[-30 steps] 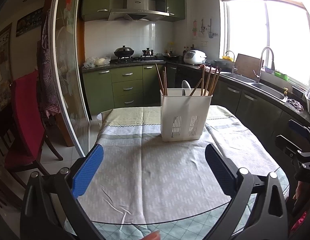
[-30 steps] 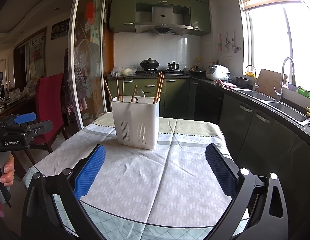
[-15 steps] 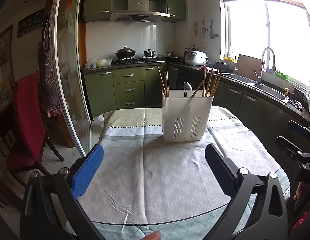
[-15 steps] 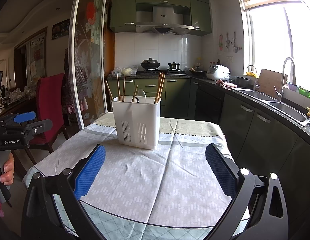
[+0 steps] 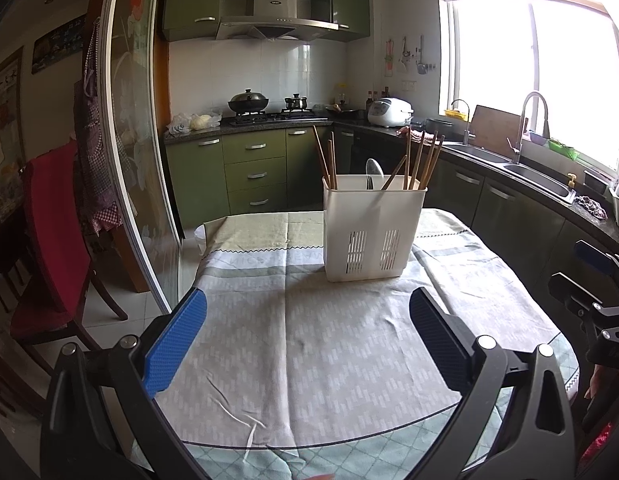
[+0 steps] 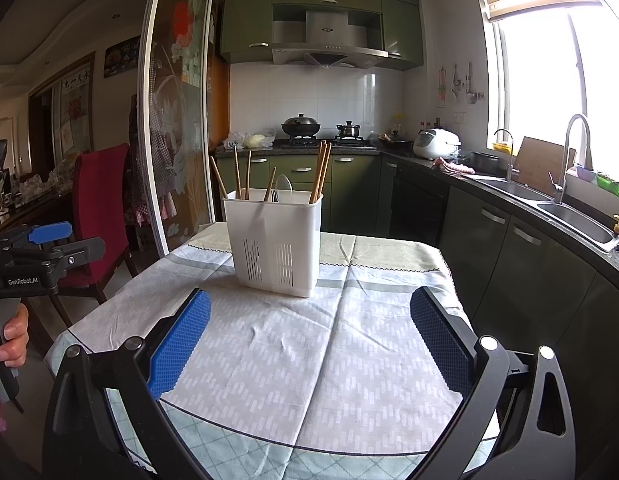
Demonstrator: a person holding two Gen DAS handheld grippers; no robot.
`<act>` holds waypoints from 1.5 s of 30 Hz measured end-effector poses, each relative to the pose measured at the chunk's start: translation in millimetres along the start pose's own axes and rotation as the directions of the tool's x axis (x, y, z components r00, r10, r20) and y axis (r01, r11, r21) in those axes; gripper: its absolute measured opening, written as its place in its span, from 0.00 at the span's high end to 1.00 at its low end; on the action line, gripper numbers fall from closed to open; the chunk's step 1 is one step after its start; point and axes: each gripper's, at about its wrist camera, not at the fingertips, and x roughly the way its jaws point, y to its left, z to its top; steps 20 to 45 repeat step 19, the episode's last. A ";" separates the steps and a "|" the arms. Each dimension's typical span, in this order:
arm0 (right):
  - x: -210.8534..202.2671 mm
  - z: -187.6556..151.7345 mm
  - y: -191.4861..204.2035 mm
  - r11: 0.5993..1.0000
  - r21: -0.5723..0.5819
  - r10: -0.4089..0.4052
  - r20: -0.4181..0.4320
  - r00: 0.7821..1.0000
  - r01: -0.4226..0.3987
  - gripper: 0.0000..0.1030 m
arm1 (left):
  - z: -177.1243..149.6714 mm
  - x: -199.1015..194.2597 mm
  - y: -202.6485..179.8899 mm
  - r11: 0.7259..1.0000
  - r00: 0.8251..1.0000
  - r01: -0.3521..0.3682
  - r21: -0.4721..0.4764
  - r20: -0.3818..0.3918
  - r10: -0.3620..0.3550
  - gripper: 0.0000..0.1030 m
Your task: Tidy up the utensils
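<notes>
I see the utensil holder standing upright on the table, toward its far end. Chopsticks and a spoon stand in it, chopsticks in the left and right compartments, the spoon between them. My left gripper hovers over the near table edge, jaws wide apart, the holder ahead and slightly right. My right gripper sits to its right, also spread, the holder ahead and slightly left. Behind the table runs the counter, with the sink off to the right and a chair to the left.

home kitchen | green cabinets | range hood over stove with pots | sink | rice cooker | cloth-covered table
</notes>
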 end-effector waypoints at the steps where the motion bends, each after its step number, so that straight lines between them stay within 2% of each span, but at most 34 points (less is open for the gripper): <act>1: 0.5 -0.7 0.2 1.000 -0.001 0.000 -0.001 1.000 0.000 0.04 | -0.1 0.3 0.9 1.000 1.000 0.003 -0.004 0.001 -0.003 0.06; 6: 2.2 -2.7 -0.7 1.000 -0.001 0.001 -0.004 1.000 -0.001 0.04 | -0.8 6.4 6.3 0.997 0.998 0.062 -0.034 -0.028 -0.063 0.06; 12: 5.1 -5.5 -2.4 1.000 0.001 0.001 -0.008 1.000 -0.001 0.04 | -4.7 14.7 3.6 1.000 0.999 -0.002 -0.001 -0.052 0.002 0.06; 19: 10.9 -9.7 -5.5 1.000 0.003 -0.002 -0.019 1.000 0.002 0.04 | -10.3 25.8 6.7 0.999 0.996 -0.038 0.000 -0.078 0.038 0.06; 45: 10.9 -9.7 -5.5 1.000 0.003 -0.002 -0.019 1.000 0.002 0.04 | -10.3 25.8 6.7 0.999 0.996 -0.038 0.000 -0.078 0.038 0.06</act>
